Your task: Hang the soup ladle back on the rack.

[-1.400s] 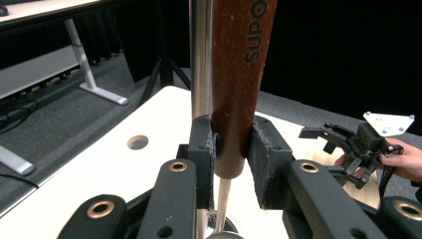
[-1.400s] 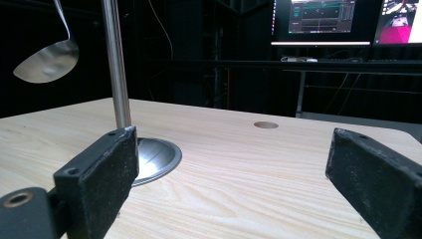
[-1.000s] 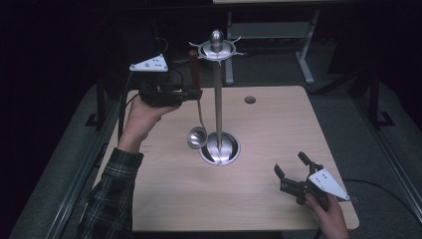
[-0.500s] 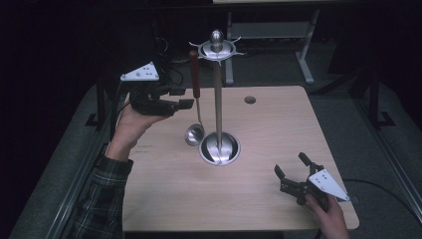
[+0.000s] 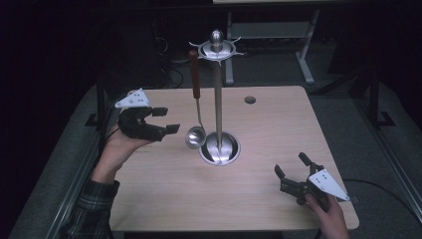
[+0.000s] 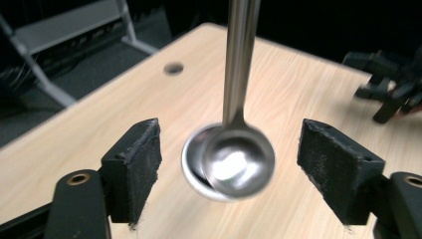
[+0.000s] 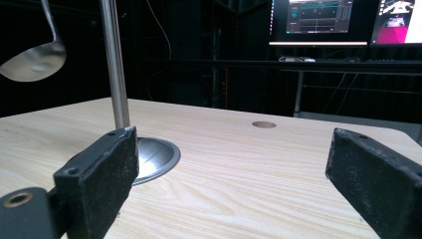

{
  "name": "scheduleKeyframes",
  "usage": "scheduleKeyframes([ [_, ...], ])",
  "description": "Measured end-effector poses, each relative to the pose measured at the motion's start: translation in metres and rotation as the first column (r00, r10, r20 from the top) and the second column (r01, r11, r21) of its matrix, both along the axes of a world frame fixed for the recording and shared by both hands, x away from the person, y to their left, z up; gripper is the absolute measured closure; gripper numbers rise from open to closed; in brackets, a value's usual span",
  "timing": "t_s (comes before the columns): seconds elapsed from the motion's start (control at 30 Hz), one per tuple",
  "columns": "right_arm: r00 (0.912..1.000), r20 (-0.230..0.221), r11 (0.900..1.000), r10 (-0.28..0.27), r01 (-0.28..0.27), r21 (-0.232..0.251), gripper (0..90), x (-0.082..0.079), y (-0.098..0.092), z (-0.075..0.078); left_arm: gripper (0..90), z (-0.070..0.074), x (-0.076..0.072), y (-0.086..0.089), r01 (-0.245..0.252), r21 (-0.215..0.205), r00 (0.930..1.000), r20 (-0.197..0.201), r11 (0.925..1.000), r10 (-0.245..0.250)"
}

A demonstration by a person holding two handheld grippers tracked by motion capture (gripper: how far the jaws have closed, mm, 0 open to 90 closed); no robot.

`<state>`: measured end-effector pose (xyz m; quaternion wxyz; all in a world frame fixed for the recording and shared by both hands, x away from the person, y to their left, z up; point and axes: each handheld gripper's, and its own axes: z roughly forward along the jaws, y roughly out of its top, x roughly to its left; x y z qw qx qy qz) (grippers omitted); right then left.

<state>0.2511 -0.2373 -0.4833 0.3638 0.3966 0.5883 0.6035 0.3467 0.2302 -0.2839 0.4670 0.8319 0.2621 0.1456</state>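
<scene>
One ladle [image 5: 195, 135] hangs on the stand [image 5: 217, 94]; left gripper [image 5: 160, 121] just released, right gripper [image 5: 292, 173] spread, empty.

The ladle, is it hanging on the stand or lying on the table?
Hanging. The ladle hangs by its brown handle from the top ring of the stand, bowl above the table; neither tool touches it.

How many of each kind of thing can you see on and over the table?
Ladle: 1
Stand: 1
Tools: 2, left tool and right tool
Total: 4
</scene>
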Motion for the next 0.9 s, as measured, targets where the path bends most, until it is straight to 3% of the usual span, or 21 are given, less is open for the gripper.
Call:
scheduleKeyframes([
  [0.27, 1.0000, 0.001, 1.000, 0.001, -0.001, 0.000, 6.0, 0.000, 0.000, 0.000, 19.9, -0.033, -0.018, 0.013, -0.048, 0.056, 0.9979, -0.041, 0.9973, 0.050],
  [0.47, 1.0000, 0.001, 1.000, 0.003, -0.003, -0.001, 6.0, 0.000, 0.000, 0.000, 17.4, -0.067, -0.034, 0.026, -0.079, 0.122, 0.9935, -0.073, 0.9894, 0.088],
  [0.9, 1.0000, 0.002, 1.000, 0.002, -0.002, -0.004, 6.1, 0.000, 0.000, 0.000, 17.0, -0.121, -0.053, 0.048, -0.154, 0.163, 0.9785, -0.112, 0.9746, 0.173],
])
